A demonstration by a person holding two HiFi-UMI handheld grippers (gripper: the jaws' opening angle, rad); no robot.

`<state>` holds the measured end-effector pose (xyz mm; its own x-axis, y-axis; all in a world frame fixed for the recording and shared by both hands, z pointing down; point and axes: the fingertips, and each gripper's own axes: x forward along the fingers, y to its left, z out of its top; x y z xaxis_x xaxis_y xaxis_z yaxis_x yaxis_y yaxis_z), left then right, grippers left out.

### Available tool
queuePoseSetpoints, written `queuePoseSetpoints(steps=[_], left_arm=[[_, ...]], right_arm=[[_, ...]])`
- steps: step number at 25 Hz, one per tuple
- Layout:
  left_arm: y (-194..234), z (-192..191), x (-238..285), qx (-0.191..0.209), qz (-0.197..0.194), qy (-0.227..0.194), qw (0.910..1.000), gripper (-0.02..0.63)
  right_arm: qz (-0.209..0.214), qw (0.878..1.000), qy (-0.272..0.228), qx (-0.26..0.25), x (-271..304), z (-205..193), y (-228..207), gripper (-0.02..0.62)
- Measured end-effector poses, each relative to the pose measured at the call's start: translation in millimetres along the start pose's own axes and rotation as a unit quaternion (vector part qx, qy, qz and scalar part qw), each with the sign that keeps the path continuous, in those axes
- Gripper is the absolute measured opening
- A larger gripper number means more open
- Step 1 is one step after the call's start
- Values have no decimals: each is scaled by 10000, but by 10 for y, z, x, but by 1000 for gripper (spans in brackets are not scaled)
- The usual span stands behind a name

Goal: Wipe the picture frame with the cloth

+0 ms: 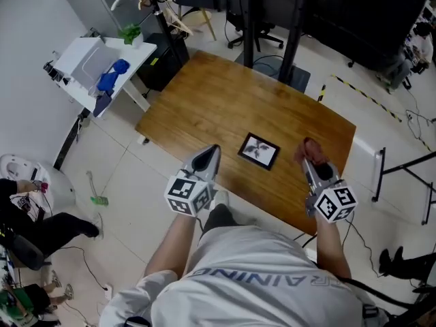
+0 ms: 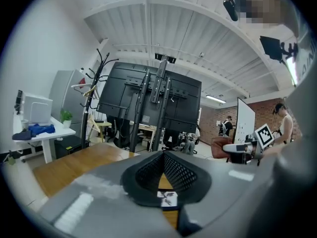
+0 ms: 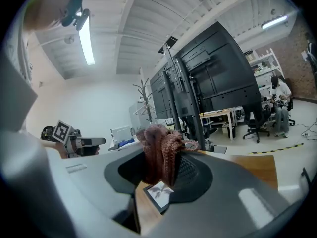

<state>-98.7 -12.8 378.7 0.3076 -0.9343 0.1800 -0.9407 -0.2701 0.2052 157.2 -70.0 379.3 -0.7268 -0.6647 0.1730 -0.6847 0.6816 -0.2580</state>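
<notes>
A small black picture frame point(image 1: 259, 150) with a white print lies flat on the wooden table point(image 1: 225, 101), near its front edge. My left gripper point(image 1: 212, 150) hovers just left of the frame, shut with nothing in it. In the left gripper view the frame point(image 2: 168, 198) shows below the closed left gripper point(image 2: 162, 155). My right gripper point(image 1: 308, 157) is just right of the frame, shut on a bunched reddish-brown cloth point(image 1: 306, 148). In the right gripper view the cloth point(image 3: 161, 155) sticks up between the jaws of the right gripper point(image 3: 171, 158), above the frame point(image 3: 159, 191).
A white side table point(image 1: 80, 63) carrying a blue object point(image 1: 112, 73) and a green plant point(image 1: 130, 33) stands at the far left. Black stand posts point(image 1: 294, 26) and a chair base point(image 1: 255, 38) rise beyond the table's far edge. A white rack point(image 1: 376, 176) stands to the right.
</notes>
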Motion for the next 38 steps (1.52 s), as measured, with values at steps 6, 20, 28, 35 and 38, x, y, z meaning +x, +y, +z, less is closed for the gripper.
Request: queuePoseSetpoints(steps=[6,20,28,35,38], left_arm=[[490,7,411,-48,-697,263,9972,5],[390,-706,1139,-68,-1649,1509,9747,5],[293,-1418,1347,124,-1861,2390,9529,5],[237,-2023,1384,59,-1913,3077,9320,5],[268,-2243,1414,110,-1880,3337,9237,5]], right_arm=[[-645,9979,-64,39,424,58,55,127],[-1441,9884,77,480,596,-103,-121,127],[-1122,9904,376,713,940,-430,-217,127],[-791,9899,695,945,1216,-733,-146,127],[-723,9892,808,988,1283,-811,-133,127]])
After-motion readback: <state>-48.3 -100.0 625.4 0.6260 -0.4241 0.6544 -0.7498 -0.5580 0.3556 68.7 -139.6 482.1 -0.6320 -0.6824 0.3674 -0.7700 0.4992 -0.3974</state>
